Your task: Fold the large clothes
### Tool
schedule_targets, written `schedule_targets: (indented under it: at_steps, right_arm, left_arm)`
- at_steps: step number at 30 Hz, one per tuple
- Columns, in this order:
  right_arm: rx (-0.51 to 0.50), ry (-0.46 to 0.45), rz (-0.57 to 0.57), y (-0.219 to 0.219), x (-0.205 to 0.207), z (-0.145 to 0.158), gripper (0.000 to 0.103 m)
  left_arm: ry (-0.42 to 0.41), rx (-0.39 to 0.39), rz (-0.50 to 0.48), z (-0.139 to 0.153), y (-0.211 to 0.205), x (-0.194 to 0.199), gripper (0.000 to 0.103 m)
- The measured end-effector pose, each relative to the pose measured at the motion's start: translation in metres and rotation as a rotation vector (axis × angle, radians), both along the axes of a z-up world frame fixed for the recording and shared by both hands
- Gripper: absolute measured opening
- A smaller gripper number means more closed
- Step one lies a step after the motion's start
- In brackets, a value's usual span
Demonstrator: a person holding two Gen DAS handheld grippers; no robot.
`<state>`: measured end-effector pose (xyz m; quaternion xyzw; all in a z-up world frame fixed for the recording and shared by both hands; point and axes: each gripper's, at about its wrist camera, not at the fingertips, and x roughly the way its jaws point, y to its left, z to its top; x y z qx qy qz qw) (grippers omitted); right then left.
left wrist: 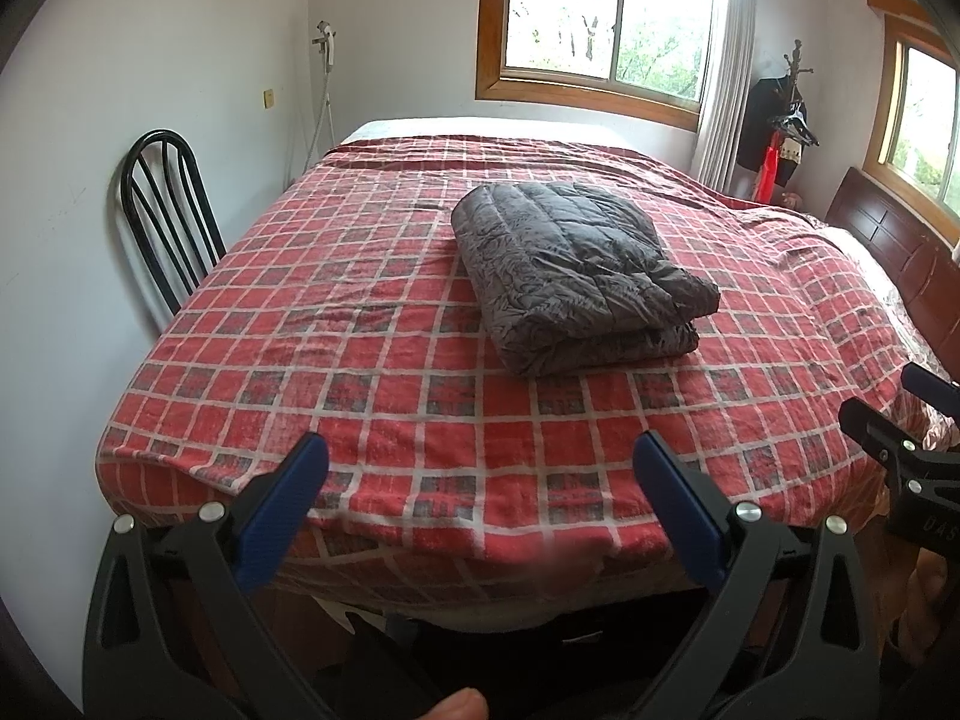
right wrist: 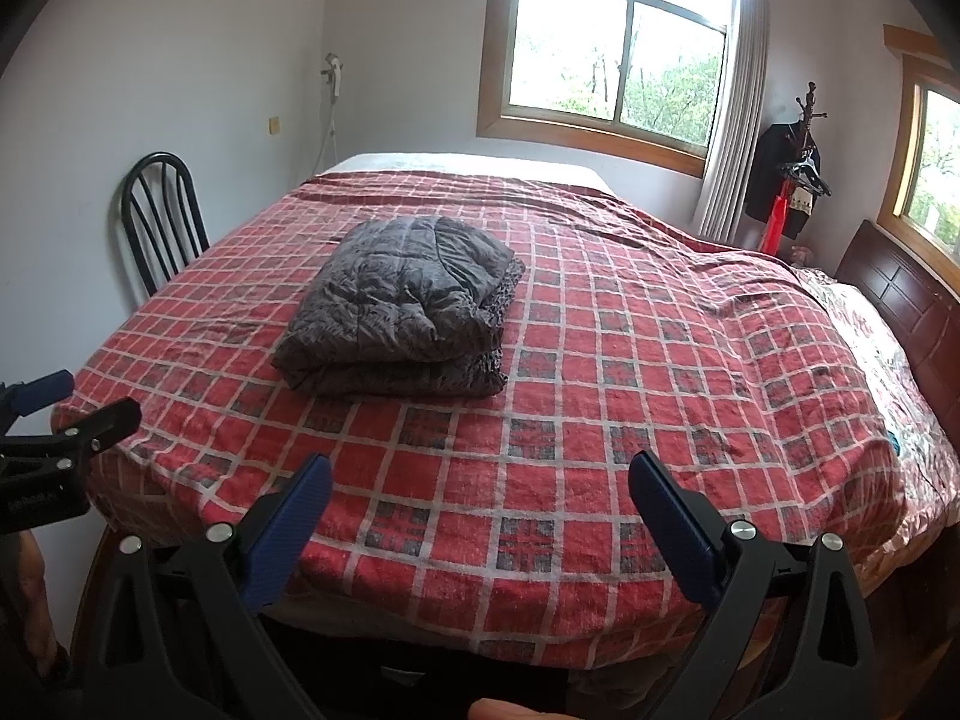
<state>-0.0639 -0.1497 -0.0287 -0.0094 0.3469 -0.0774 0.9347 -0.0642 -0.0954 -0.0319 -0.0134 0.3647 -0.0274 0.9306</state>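
Jacket: a dark grey quilted jacket [left wrist: 576, 276] sits folded in a thick square on the bed, in the middle of the left wrist picture, a bit to the right. In the right wrist picture it is left of the middle.
Bed: a red checked blanket [left wrist: 360, 360] covers it.
Left gripper [left wrist: 480, 504]: its blue fingers are spread wide with nothing between them. It hangs over the near edge of the bed, well apart from the jacket.
Right gripper [right wrist: 480, 516]: spread wide too, holding nothing, low in its own picture.
How far along: the jacket looks all folded, I think, but I cannot see its far side.
How it will feel: soft, puffy and light, and the shiny cloth may slip.
Where to grab: pinch the thick folded edge near us, through all the layers, so the stack stays together.
Other things: a black chair [left wrist: 165, 222] stands at the left by the wall.
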Motion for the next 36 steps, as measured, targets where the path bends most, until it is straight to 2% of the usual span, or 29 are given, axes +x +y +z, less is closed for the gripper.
schedule_targets:
  at_steps: [6,36]
  right_arm:
    - [0.002,0.009,0.0,-0.001,0.003,-0.002,0.099]
    - [0.02,0.056,-0.026,-0.021,0.036,-0.017,0.099]
  left_arm:
    - [0.003,0.0,-0.001,0.0,0.0,0.0,0.1]
    - [0.069,0.002,-0.009,-0.013,0.013,0.053,0.1]
